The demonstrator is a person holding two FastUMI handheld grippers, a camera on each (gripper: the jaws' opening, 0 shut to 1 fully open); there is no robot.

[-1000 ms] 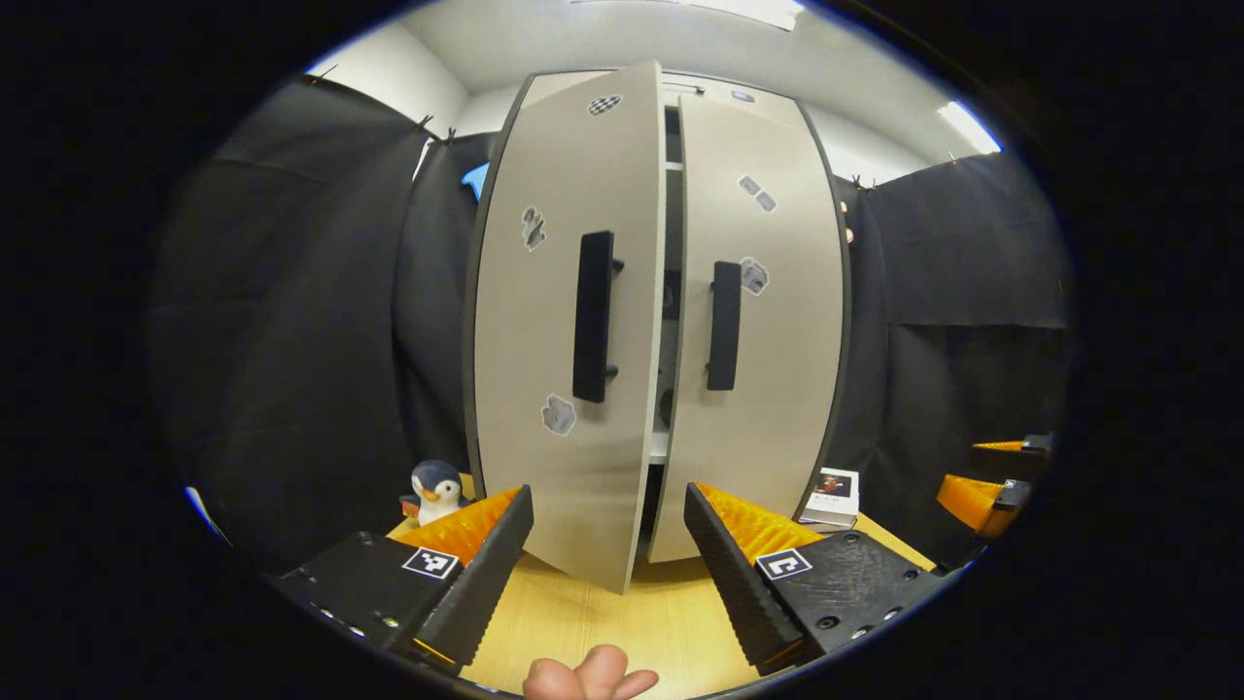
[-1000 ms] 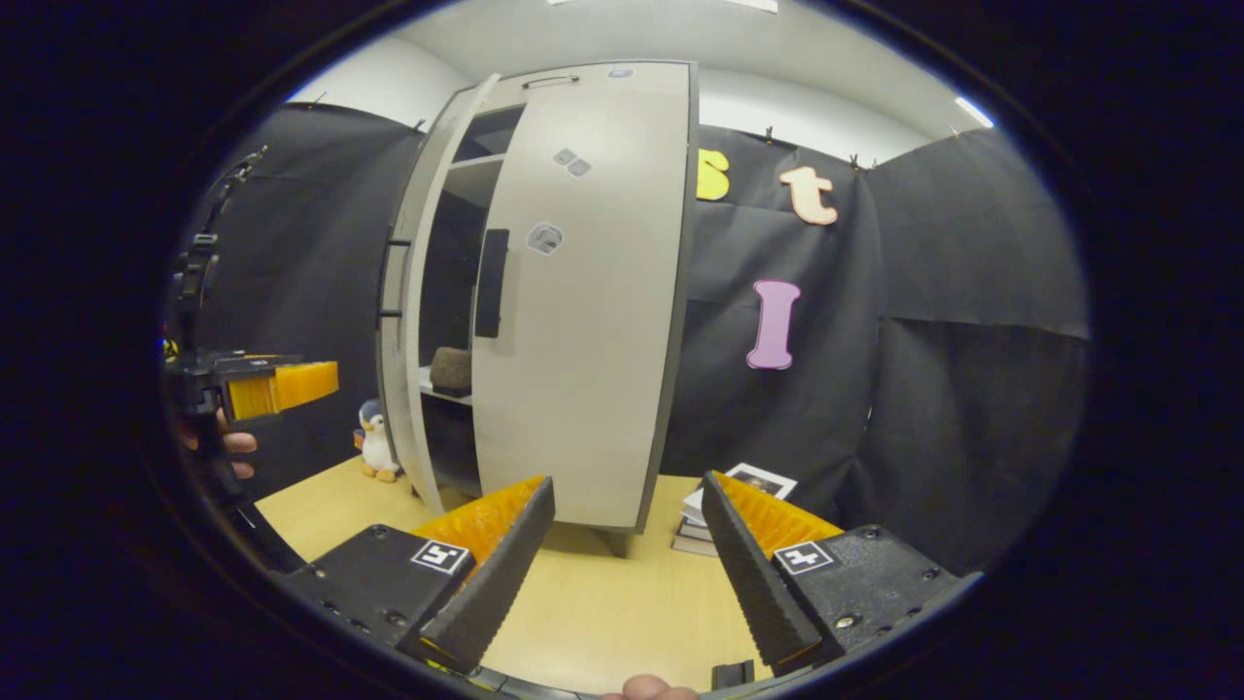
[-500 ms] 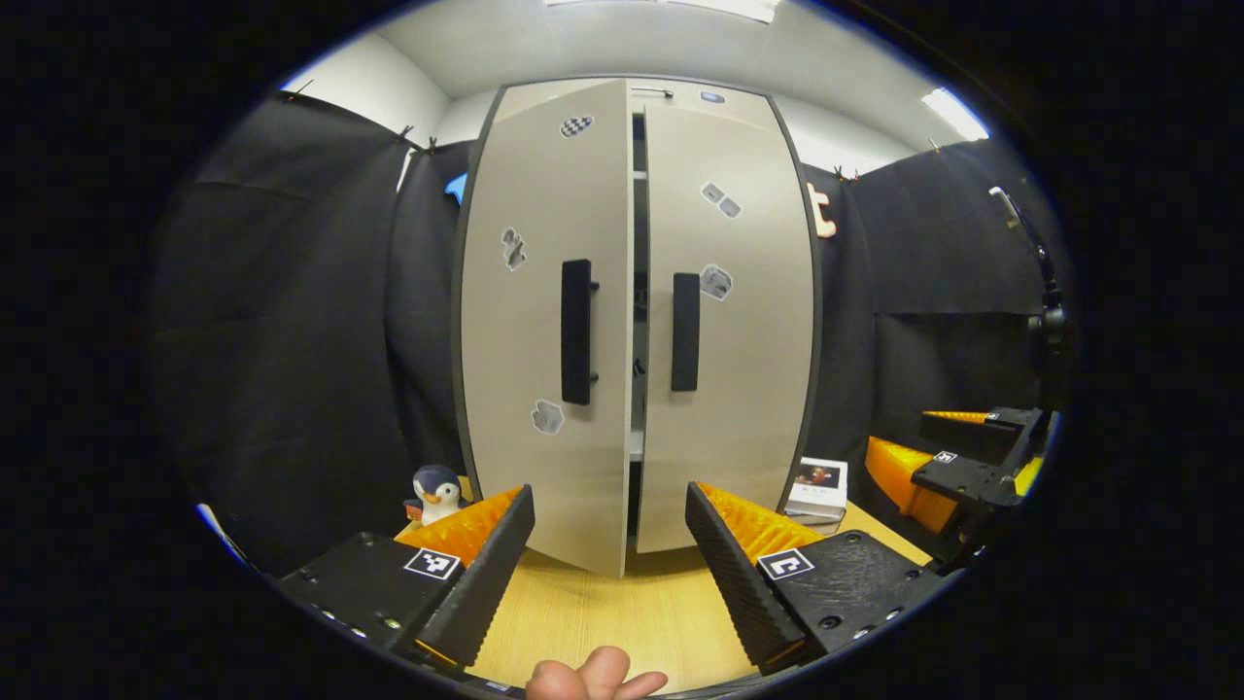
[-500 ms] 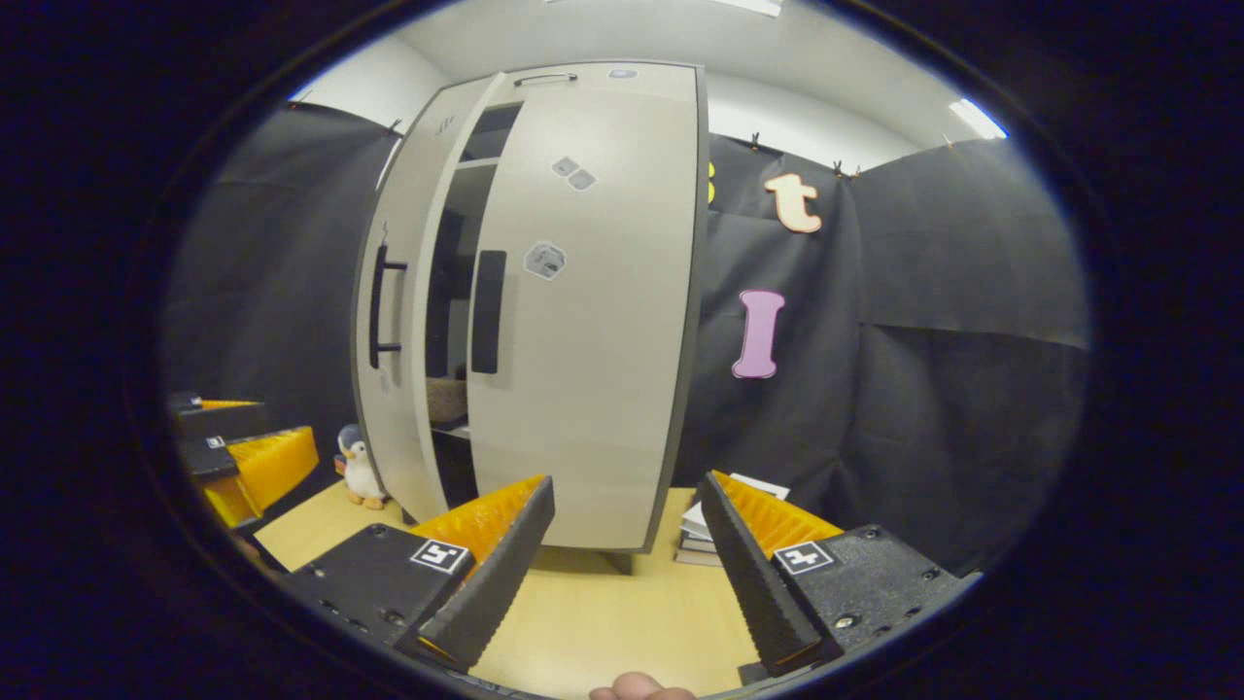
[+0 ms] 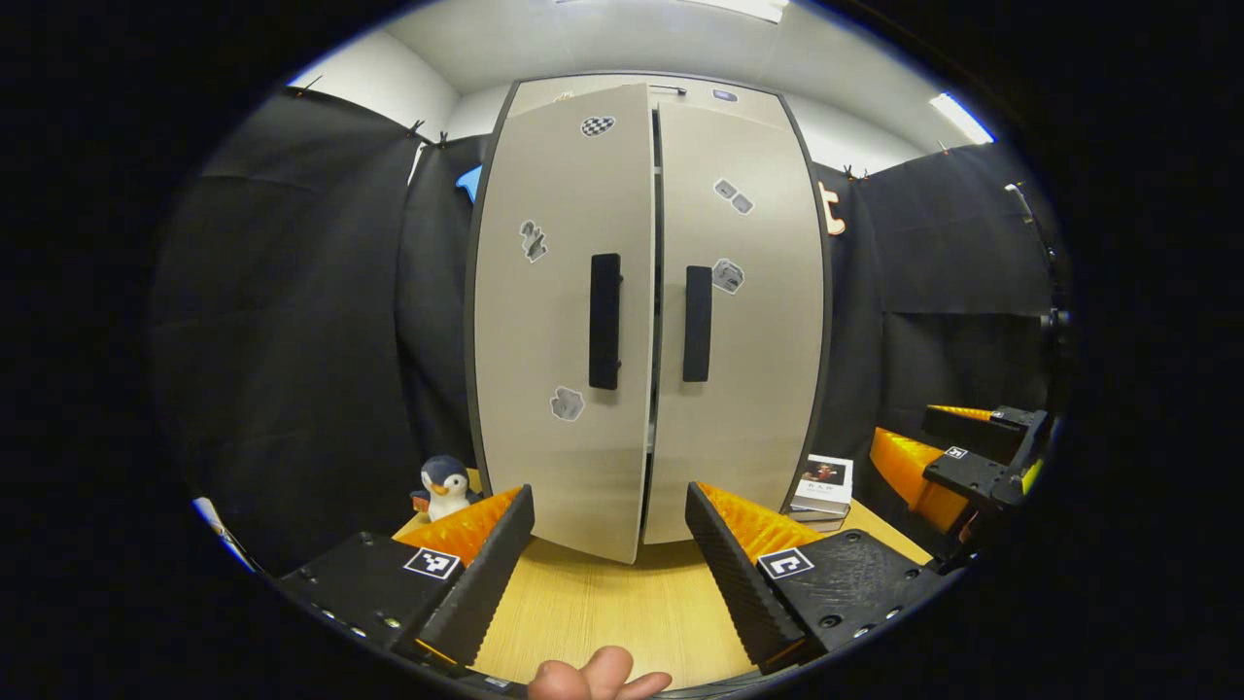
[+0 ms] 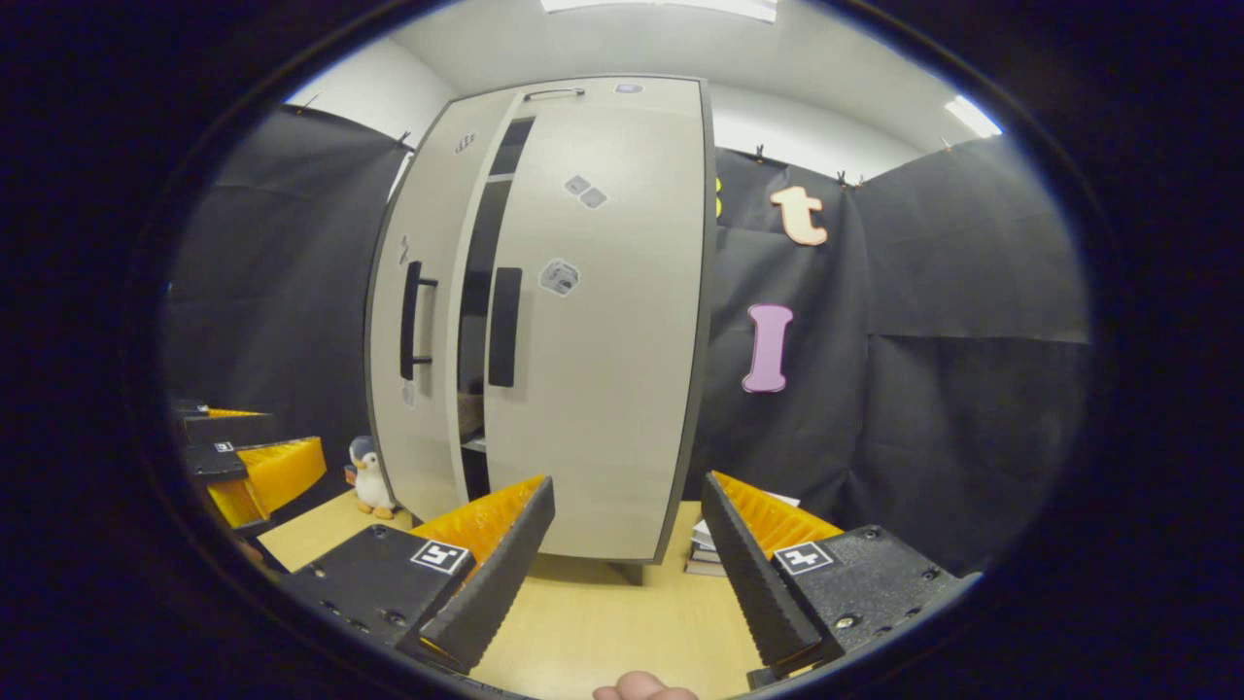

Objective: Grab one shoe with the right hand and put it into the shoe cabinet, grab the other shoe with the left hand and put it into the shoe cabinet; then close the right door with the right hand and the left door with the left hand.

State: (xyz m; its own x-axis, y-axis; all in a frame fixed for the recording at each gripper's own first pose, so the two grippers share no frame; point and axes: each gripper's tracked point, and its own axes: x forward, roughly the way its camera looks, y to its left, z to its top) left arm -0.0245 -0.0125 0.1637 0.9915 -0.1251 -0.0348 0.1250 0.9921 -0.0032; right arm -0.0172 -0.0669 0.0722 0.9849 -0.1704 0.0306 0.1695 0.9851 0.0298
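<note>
The beige shoe cabinet [image 5: 661, 292] stands upright on the wooden table [image 5: 593, 612]. Its right door [image 5: 739, 389] lies flat against the frame. Its left door [image 5: 569, 321] stands a little ajar, leaving a narrow dark slit. From the right gripper view the gap between the left door [image 6: 428, 321] and right door [image 6: 603, 340] looks wider, and a dim shape inside may be a shoe. My left gripper [image 5: 609, 530] is open and empty in front of the doors. My right gripper [image 6: 627, 520] is open and empty; it also shows at the right of the left gripper view [image 5: 948, 452].
A toy penguin [image 5: 444, 486] sits left of the cabinet. A small stack of books [image 5: 821, 481] lies at its right foot. Black cloth walls close in behind and on both sides. A fingertip [image 5: 598, 676] shows at the bottom edge.
The left door has swung inward from clearly ajar to nearly flush. The gap showing the shelves has narrowed to a slit. The left gripper has dropped back low at the side.
</note>
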